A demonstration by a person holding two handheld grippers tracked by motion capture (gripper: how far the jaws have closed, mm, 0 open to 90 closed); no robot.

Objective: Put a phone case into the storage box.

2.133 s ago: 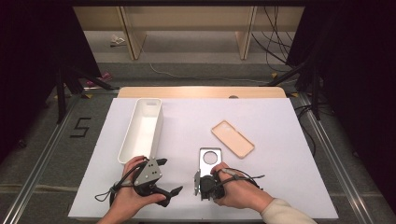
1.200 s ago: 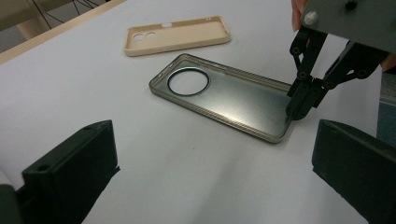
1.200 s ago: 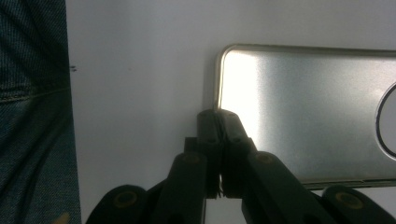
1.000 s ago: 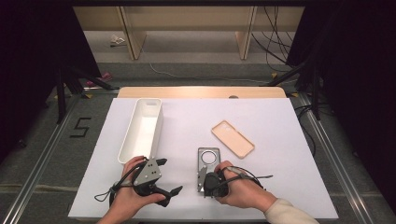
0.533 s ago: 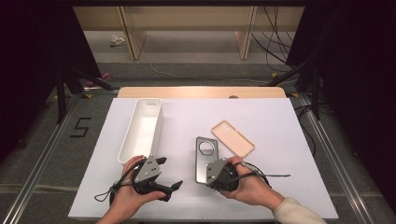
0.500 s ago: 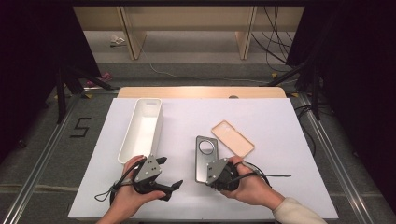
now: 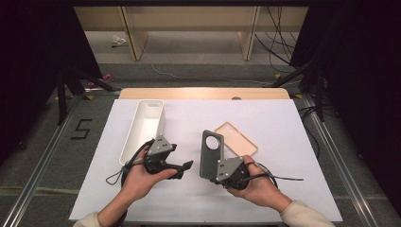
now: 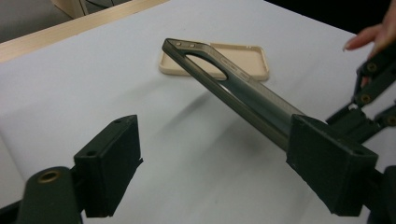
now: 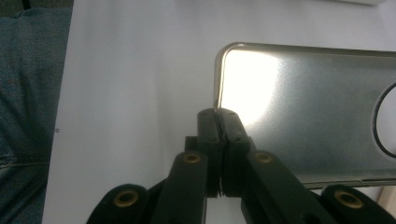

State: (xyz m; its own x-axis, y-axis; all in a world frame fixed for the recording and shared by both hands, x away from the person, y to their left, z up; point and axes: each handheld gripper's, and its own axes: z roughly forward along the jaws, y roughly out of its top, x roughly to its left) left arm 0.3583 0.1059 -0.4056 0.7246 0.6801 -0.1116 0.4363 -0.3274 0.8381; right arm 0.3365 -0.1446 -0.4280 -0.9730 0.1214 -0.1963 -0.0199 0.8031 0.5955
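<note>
A smoky grey phone case (image 7: 210, 150) with a round camera hole is held tilted above the white table (image 7: 283, 123). My right gripper (image 7: 218, 171) is shut on its near edge; in the right gripper view the jaws (image 9: 218, 114) pinch the case's rim (image 9: 303, 112). My left gripper (image 7: 183, 167) hovers just left of it, open. Its jaws have just been closing. In the left gripper view the gap (image 8: 219, 163) shows bare table, and the grey case (image 8: 233, 86) runs past behind the right-hand jaw. A tan phone case (image 7: 236, 138) (image 8: 233, 60) lies flat behind.
A long white tray (image 7: 144, 125) stands at the left of the table, just beyond my left hand. A wooden strip (image 7: 203, 93) borders the far edge. A denim-clad leg (image 9: 28, 93) is at the near edge.
The right gripper has raised the grey case off the table, tipped it up and carried it left. The left gripper has moved up and toward the case.
</note>
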